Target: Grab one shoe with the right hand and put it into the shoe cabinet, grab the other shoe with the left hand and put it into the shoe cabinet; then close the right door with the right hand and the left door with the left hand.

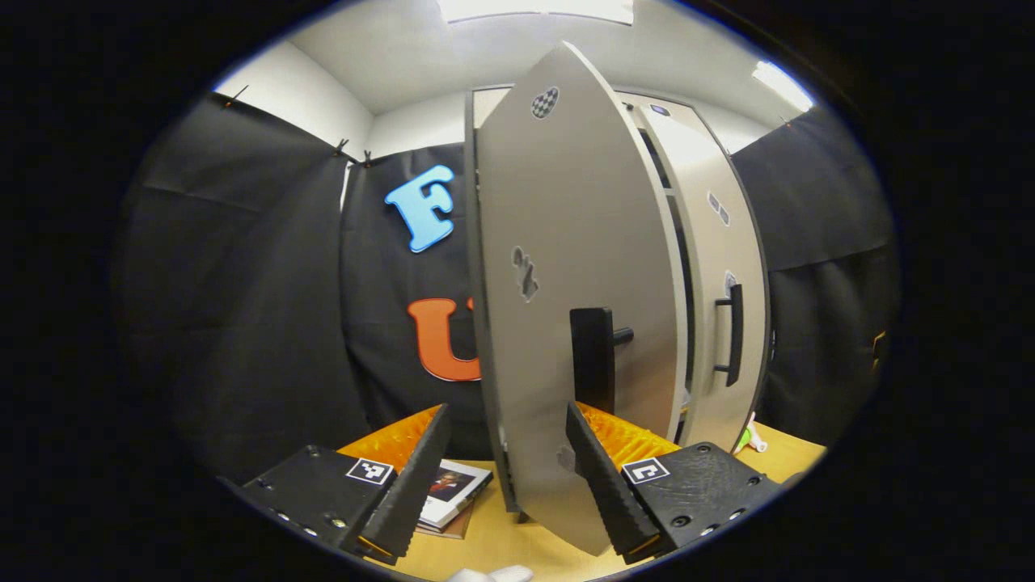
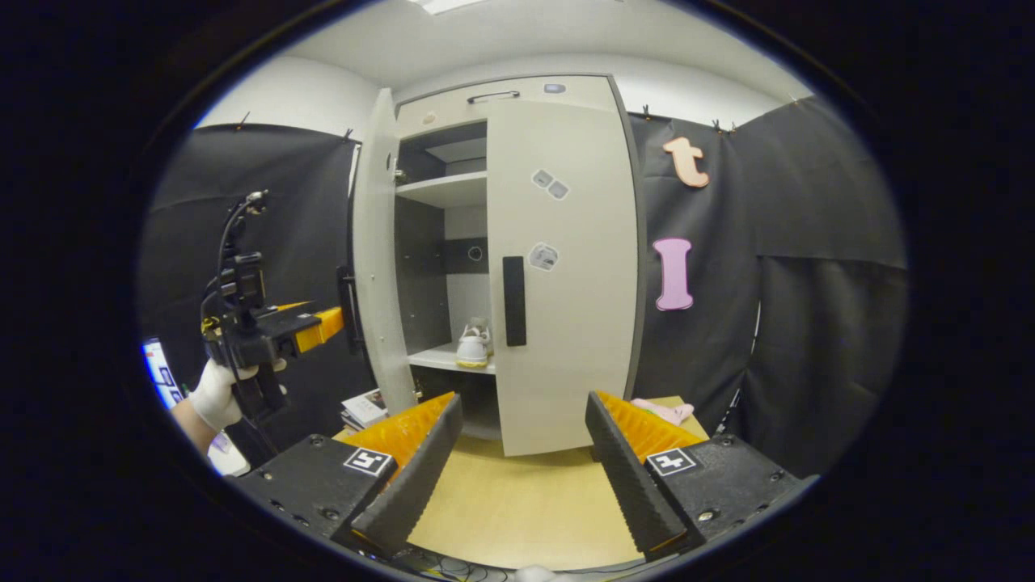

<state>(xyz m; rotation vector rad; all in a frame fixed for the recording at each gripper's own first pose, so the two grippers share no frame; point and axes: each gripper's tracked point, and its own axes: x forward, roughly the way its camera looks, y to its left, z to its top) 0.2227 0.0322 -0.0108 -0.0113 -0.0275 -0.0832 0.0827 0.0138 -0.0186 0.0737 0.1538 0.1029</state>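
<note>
The pale shoe cabinet (image 2: 517,89) stands on a wooden table. Its right door (image 2: 566,323) lies flat against the front, with a black handle (image 2: 513,301). The left door (image 2: 376,267) stands swung out. A pair of white shoes (image 2: 473,343) sits on the lower shelf inside. In the left gripper view that left door (image 1: 566,242) is seen edge-on, close up, with its handle (image 1: 594,356). My left gripper (image 1: 508,412) is open, one finger on each side of the door's lower edge. A gloved hand holds that left gripper (image 2: 331,319) by the door handle. My right gripper (image 2: 524,400) is open, holding nothing, back from the cabinet.
Books (image 1: 453,489) lie on the table (image 2: 517,509) left of the cabinet. A pink cloth (image 2: 663,411) lies at the right, by the black curtain. A small green and white thing (image 1: 752,436) sits beside the cabinet's right foot.
</note>
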